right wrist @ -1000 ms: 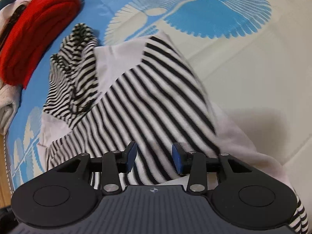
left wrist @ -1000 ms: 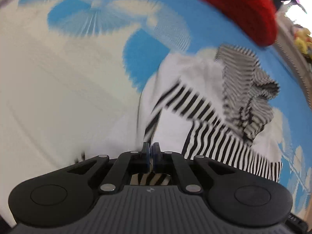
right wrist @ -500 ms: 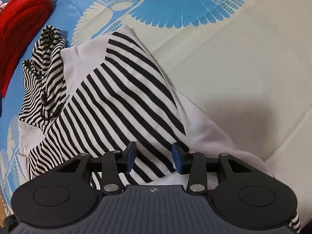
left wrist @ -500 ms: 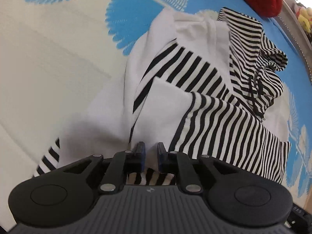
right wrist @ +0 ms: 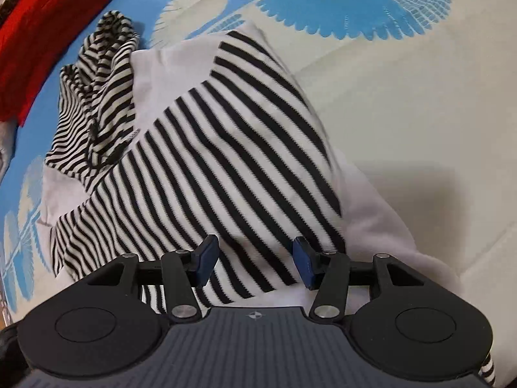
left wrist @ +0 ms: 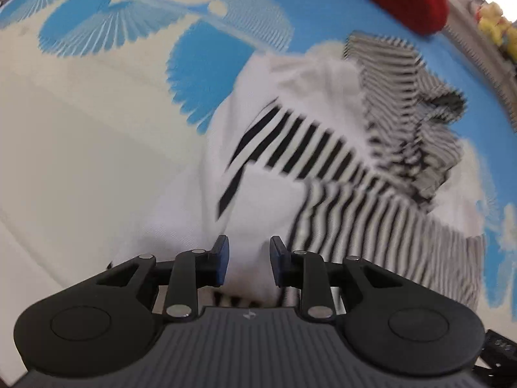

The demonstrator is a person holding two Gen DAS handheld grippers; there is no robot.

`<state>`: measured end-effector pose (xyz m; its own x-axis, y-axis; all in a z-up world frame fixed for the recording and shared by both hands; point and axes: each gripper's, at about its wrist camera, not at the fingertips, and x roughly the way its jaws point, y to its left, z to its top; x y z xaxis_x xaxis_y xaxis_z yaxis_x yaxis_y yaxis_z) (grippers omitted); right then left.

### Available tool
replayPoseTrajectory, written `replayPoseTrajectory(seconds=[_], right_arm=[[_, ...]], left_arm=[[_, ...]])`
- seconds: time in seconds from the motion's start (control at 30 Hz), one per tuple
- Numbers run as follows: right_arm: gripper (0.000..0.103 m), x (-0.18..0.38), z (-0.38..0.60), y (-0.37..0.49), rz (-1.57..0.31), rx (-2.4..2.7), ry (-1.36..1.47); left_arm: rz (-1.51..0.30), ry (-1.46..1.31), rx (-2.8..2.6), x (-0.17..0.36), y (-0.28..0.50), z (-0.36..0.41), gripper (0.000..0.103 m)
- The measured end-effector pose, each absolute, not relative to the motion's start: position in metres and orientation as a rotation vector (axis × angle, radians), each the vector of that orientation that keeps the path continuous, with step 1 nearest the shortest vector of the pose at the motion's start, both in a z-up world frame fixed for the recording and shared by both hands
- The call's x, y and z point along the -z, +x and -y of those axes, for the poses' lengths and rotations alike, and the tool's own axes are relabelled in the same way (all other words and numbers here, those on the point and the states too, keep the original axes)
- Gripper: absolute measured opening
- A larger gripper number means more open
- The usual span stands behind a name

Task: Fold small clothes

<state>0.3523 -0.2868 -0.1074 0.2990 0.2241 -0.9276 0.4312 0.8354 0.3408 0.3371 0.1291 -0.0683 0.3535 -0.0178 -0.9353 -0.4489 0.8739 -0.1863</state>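
Fold is partway: black-and-white striped top (right wrist: 226,161) lies on the blue-and-cream patterned bedspread (right wrist: 404,97), one striped panel already flapped over the white part, hood end bunched near the red garment (right wrist: 48,32). Not yet a tidy packet. Left gripper (left wrist: 248,260) now has jaws apart, nothing held; a second ago it was pinched on the hem. Right gripper (right wrist: 255,258) is wide open, empty, hovering over the stripes, as before.
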Motion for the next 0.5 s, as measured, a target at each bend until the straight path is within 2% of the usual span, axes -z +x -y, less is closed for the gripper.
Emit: replayPoseTrajectory(seconds=[0.2, 0.5], right_arm=[[0.053, 0.084, 0.280, 0.355, -1.197, 0.122, 0.522], [0.053, 0.032, 0.267, 0.358, -0.998, 0.043, 0.245]], left_arm=[[-1.278, -0.498, -0.278, 0.093, 0.340, -0.123, 0.032], [-1.102, -0.320, -0.197, 0.048, 0.346, -0.102, 0.032]])
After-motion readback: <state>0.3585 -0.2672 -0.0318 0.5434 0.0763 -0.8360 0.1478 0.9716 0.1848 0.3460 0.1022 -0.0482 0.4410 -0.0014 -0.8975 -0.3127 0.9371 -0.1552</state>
